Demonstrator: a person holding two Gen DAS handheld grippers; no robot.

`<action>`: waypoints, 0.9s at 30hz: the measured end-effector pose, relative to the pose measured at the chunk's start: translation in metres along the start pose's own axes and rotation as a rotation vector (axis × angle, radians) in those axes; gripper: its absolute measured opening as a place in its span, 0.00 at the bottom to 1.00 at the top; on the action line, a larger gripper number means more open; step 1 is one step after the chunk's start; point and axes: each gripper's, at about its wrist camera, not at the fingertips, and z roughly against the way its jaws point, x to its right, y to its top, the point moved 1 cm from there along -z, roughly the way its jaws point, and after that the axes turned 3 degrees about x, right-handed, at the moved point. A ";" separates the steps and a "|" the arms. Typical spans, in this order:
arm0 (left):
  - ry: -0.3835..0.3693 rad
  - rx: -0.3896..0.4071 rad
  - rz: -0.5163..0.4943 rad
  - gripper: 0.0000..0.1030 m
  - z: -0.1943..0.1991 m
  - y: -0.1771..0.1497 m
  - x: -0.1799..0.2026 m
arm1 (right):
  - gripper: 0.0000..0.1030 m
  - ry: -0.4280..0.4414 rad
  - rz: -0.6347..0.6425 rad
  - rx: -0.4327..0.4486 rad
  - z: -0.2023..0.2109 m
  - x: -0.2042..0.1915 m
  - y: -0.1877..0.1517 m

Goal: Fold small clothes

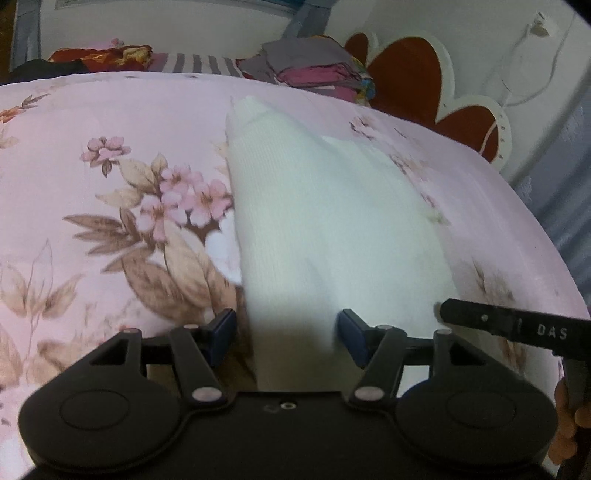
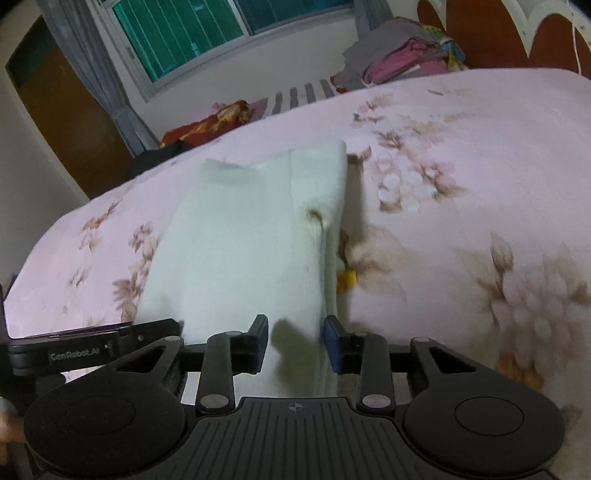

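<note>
Premises: a domestic bedroom. The working surface is a bed covered by a pink floral sheet [image 2: 461, 155], filling most of both views. At 1 o'clock in the left wrist view stands a white headboard with red heart-shaped panels [image 1: 406, 74]. At 12 o'clock in the right wrist view, a window [image 2: 207, 29] with a white frame, flanked by a grey curtain [image 2: 92, 66]. A stack of folded clothes [image 2: 406, 59] sits at 1 o'clock on the bed's far side. At 10 o'clock, a brown panel [image 2: 66, 122], possibly a door or wardrobe; the edge distortion prevents confirmation.
</note>
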 end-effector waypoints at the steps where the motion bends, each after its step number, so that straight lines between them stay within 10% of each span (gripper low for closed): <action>1: -0.003 -0.004 -0.008 0.59 0.002 -0.003 0.001 | 0.33 -0.004 0.001 -0.002 0.002 0.000 -0.004; 6: -0.003 -0.015 -0.026 0.59 0.005 -0.010 0.005 | 0.32 -0.030 0.005 -0.017 0.012 0.000 -0.020; 8: -0.006 -0.019 -0.029 0.58 0.006 -0.012 0.005 | 0.13 -0.045 0.013 -0.022 0.016 -0.001 -0.026; 20: -0.002 -0.037 -0.068 0.59 0.007 -0.016 0.010 | 0.00 -0.271 0.076 -0.004 0.012 -0.009 -0.046; 27: -0.013 -0.040 -0.083 0.59 0.007 -0.015 0.010 | 0.00 -0.261 -0.073 0.048 0.028 -0.006 -0.044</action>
